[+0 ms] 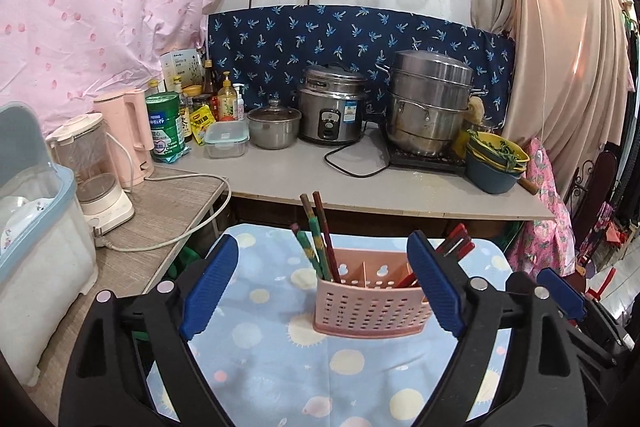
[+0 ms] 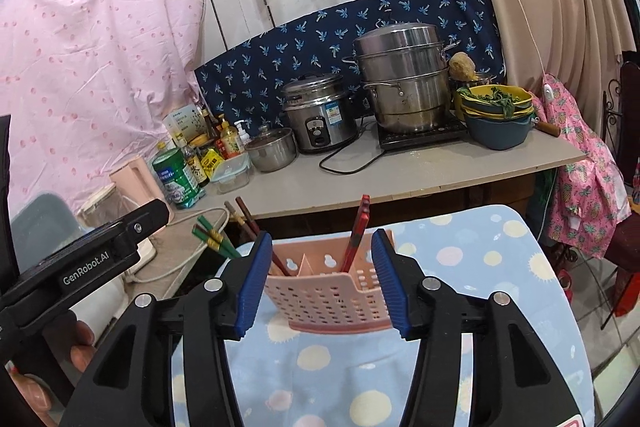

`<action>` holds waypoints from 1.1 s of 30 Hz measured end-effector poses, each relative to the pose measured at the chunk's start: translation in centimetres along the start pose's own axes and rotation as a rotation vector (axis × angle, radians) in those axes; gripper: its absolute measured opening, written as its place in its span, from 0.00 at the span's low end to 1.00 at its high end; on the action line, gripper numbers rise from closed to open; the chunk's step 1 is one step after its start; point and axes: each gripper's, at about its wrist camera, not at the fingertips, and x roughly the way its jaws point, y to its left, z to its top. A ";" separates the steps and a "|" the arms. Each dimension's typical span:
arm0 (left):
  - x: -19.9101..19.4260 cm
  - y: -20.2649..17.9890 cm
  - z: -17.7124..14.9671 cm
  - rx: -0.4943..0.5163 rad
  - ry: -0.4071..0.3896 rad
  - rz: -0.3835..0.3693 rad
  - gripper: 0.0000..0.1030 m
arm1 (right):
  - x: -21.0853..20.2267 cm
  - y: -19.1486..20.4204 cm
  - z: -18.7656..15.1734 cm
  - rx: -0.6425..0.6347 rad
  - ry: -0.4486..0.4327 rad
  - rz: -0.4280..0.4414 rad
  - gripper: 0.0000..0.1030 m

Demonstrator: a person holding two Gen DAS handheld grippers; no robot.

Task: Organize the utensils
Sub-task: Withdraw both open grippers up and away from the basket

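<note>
In the lower middle of both my views stands the pink perforated utensil holder (image 1: pixel 370 297), upright on a table spread with a pale blue cloth (image 1: pixel 272 359) dotted with pastel circles. Its inside is split by dividers into compartments. In the left compartment lean the green and brown chopsticks (image 1: pixel 316 239), their ends fanning toward the upper left; in the right compartment stand the red chopsticks (image 2: pixel 357 233), tilted slightly.

My left gripper (image 1: pixel 320 287) fills the bottom of its view with jaws spread wide, one blue pad at lower left and one at lower right, and nothing is clamped between them; the holder sits beyond the pads, apart from them. My right gripper (image 2: pixel 322 285) has its jaws parted less widely, about half spread, framing the holder in the picture without pressing on it; it holds nothing.

In the right view, at lower left, a hand (image 2: pixel 60 359) grips the black body of the left tool.

Behind, across the middle of the frame, a grey counter (image 1: pixel 280 183) carries a rice cooker (image 1: pixel 330 111), a tall steel steamer pot (image 1: pixel 430 103) and stacked bowls (image 1: pixel 496 163)
</note>
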 end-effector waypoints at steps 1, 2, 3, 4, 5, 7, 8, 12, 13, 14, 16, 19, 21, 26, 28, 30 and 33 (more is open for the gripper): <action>-0.2 0.0 -0.2 0.001 0.000 0.003 0.84 | -0.3 0.1 -0.3 -0.008 0.003 -0.005 0.52; -0.6 0.0 -0.6 0.003 0.001 0.005 0.84 | -0.6 0.2 -0.7 -0.017 0.007 -0.014 0.52; -0.8 -0.1 -0.9 0.006 0.003 0.008 0.84 | -0.9 0.2 -1.1 -0.024 0.011 -0.020 0.52; -1.1 -0.1 -1.3 0.011 0.006 0.014 0.85 | -1.1 0.2 -1.4 -0.030 0.017 -0.023 0.53; -1.3 -0.2 -1.7 0.015 0.009 0.017 0.85 | -1.3 0.2 -1.7 -0.035 0.023 -0.029 0.53; -1.7 -0.4 -2.4 0.022 0.017 0.023 0.86 | -1.8 0.2 -2.5 -0.044 0.032 -0.039 0.54; -1.9 -0.4 -2.8 0.026 0.023 0.024 0.86 | -2.1 0.2 -2.8 -0.048 0.037 -0.046 0.54; -2.5 -0.5 -4.5 0.035 0.046 0.031 0.89 | -3.0 -0.2 -4.1 -0.047 0.058 -0.066 0.58; -2.6 -0.5 -5.0 0.036 0.053 0.036 0.89 | -3.2 -0.3 -4.4 -0.046 0.063 -0.070 0.59; -2.6 -0.5 -5.3 0.038 0.061 0.040 0.89 | -3.4 -0.5 -4.7 -0.044 0.069 -0.076 0.60; -2.7 -0.5 -6.1 0.041 0.077 0.043 0.89 | -3.7 -0.7 -5.2 -0.045 0.078 -0.084 0.61; -2.8 -0.3 -7.1 0.031 0.103 0.043 0.89 | -4.1 -1.0 -5.8 -0.049 0.093 -0.101 0.63; -2.9 -0.1 -7.5 0.026 0.117 0.045 0.89 | -4.4 -1.1 -6.2 -0.052 0.099 -0.111 0.65; -3.2 0.3 -8.8 0.018 0.151 0.045 0.90 | -5.2 -1.1 -7.3 -0.071 0.114 -0.129 0.71; -3.3 0.4 -9.2 0.025 0.164 0.052 0.90 | -5.5 -0.9 -7.8 -0.080 0.123 -0.140 0.74; -3.5 0.3 -9.7 0.029 0.175 0.056 0.90 | -5.7 -0.9 -8.2 -0.085 0.131 -0.144 0.77; -3.7 0.4 -10.3 0.024 0.194 0.054 0.90 | -5.9 -0.5 -9.0 -0.102 0.142 -0.155 0.81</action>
